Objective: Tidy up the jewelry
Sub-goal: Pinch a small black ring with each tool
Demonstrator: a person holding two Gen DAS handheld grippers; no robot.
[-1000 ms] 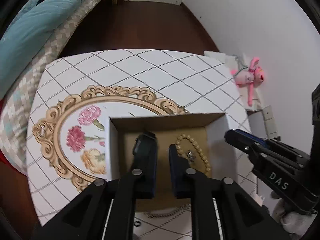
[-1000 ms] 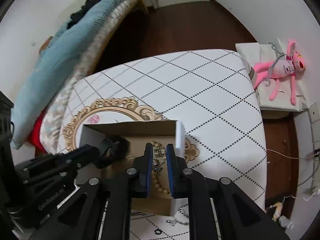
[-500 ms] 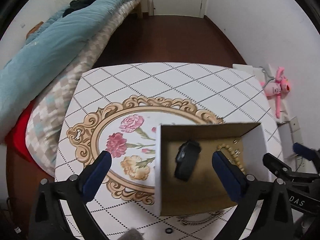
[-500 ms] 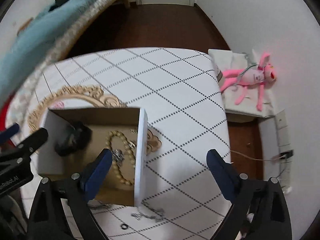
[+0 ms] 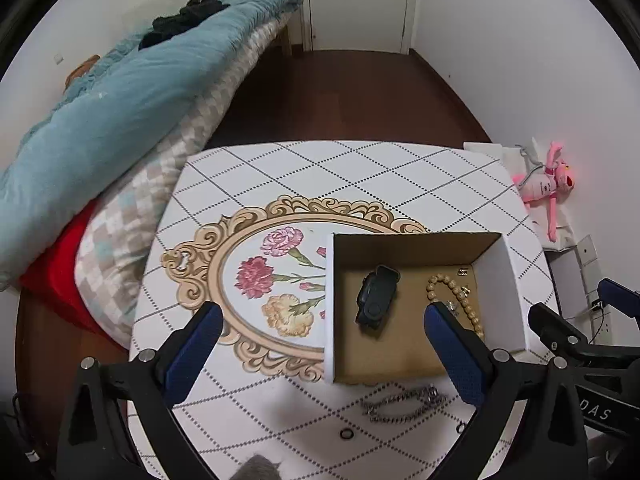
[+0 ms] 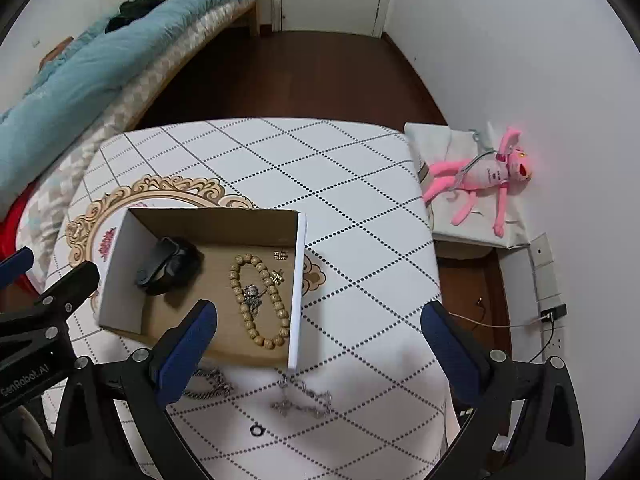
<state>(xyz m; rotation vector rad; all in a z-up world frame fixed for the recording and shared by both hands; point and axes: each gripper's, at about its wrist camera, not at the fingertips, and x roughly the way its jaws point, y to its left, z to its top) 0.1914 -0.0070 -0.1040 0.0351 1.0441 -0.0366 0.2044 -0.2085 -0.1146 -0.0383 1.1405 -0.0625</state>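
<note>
The left hand-held gripper hangs above the worktop, its blue fingers spread wide and holding nothing. Under it sits an open cardboard box. A black smartwatch lies in the box's left half, and a wooden bead bracelet in its right half with a small silver piece inside the loop. Just in front of the box, a silver chain, a cross necklace and a small black ring lie on the worktop. The right hand-held gripper is also spread wide and empty, over the box's right wall.
</note>
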